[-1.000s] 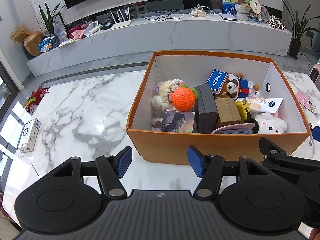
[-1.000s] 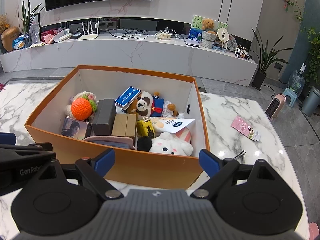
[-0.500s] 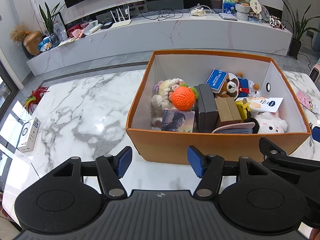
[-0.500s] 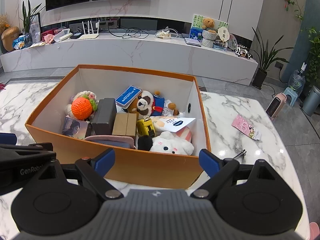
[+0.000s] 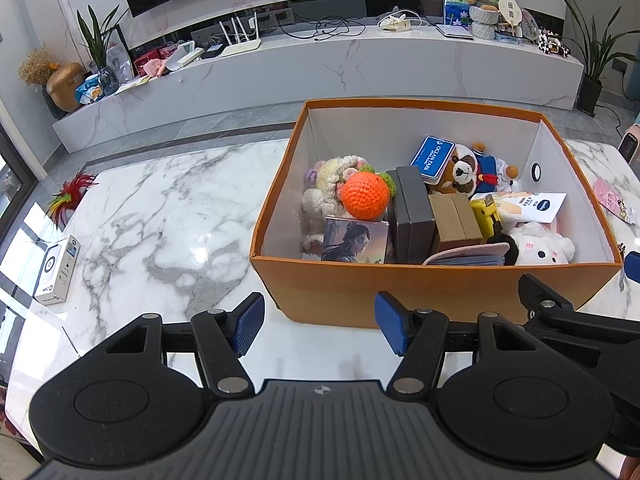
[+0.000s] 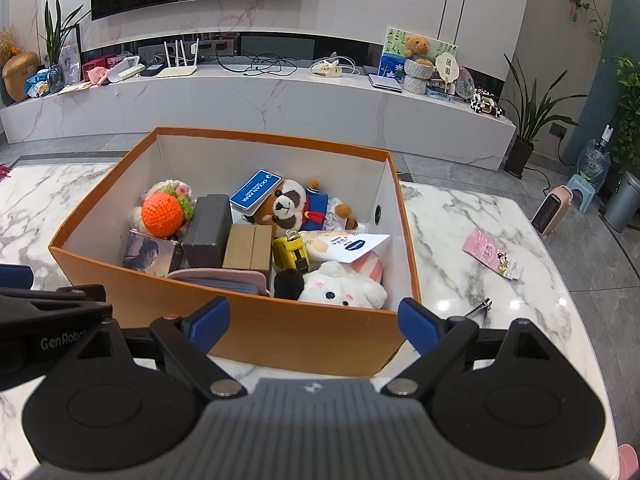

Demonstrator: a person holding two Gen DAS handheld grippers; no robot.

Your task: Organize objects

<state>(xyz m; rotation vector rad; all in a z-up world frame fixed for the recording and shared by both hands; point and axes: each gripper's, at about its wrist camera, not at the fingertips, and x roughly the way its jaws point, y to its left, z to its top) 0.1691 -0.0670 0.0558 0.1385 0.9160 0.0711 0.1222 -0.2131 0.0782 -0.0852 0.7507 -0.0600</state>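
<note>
1. Left wrist view showed the left gripper (image 5: 319, 322) with jaws apart and empty, just short of the orange box (image 5: 400, 292) on the marble counter (image 5: 160, 220).
2. Right gripper (image 6: 314, 326) had jaws spread wider, holding nothing, near the same box.
3. Toys and small boxes filled it; a white box (image 5: 56, 270) lay well apart on the counter, at its left edge.
</note>
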